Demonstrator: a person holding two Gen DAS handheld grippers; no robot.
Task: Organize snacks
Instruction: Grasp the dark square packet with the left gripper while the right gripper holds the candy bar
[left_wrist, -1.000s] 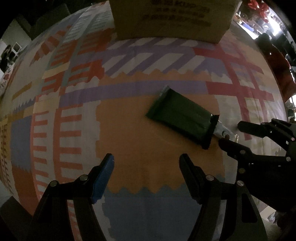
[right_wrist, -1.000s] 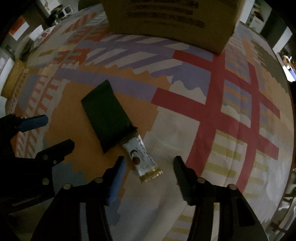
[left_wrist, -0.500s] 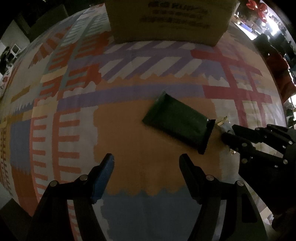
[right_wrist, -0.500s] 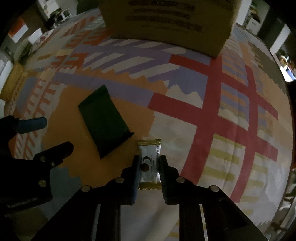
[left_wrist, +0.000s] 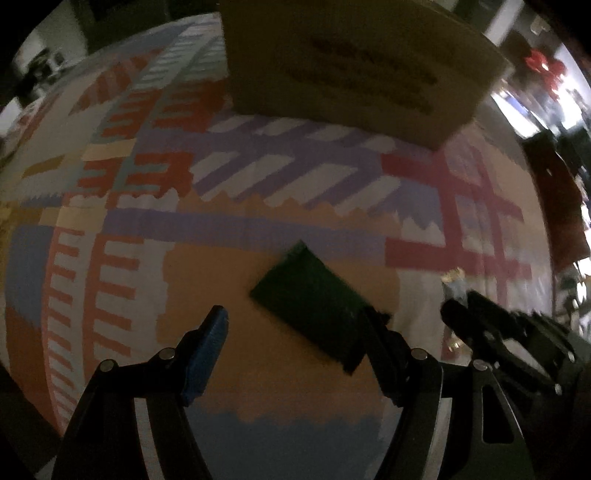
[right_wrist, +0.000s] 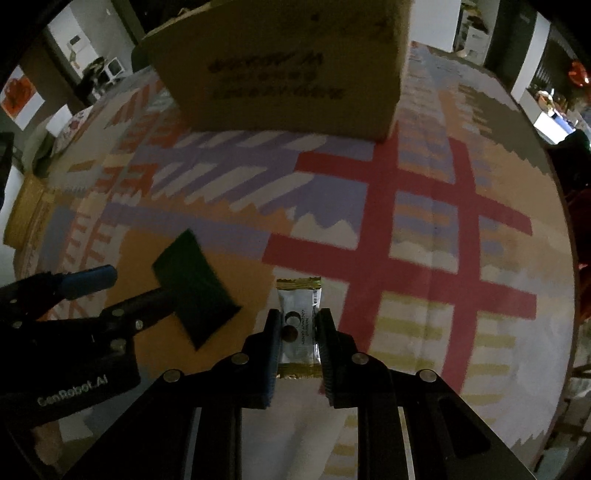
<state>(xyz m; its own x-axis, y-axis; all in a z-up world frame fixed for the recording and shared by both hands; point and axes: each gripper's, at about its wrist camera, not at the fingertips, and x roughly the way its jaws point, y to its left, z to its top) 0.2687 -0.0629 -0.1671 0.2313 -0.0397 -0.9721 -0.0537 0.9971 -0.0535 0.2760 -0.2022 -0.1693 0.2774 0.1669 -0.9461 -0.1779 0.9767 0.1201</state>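
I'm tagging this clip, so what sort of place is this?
Probably a home or studio room, dimly lit: a table under a colourful patterned tablecloth, a cardboard box standing on it, and snack packets, one white bar and a dark green packet.

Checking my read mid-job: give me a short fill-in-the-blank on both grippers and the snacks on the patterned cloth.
1. The right gripper is shut on the ____ foil snack bar with gold ends.
2. The flat dark green snack packet lies on the ____ patch of the patterned tablecloth.
3. The left gripper holds ____.

Missing words: white; orange; nothing
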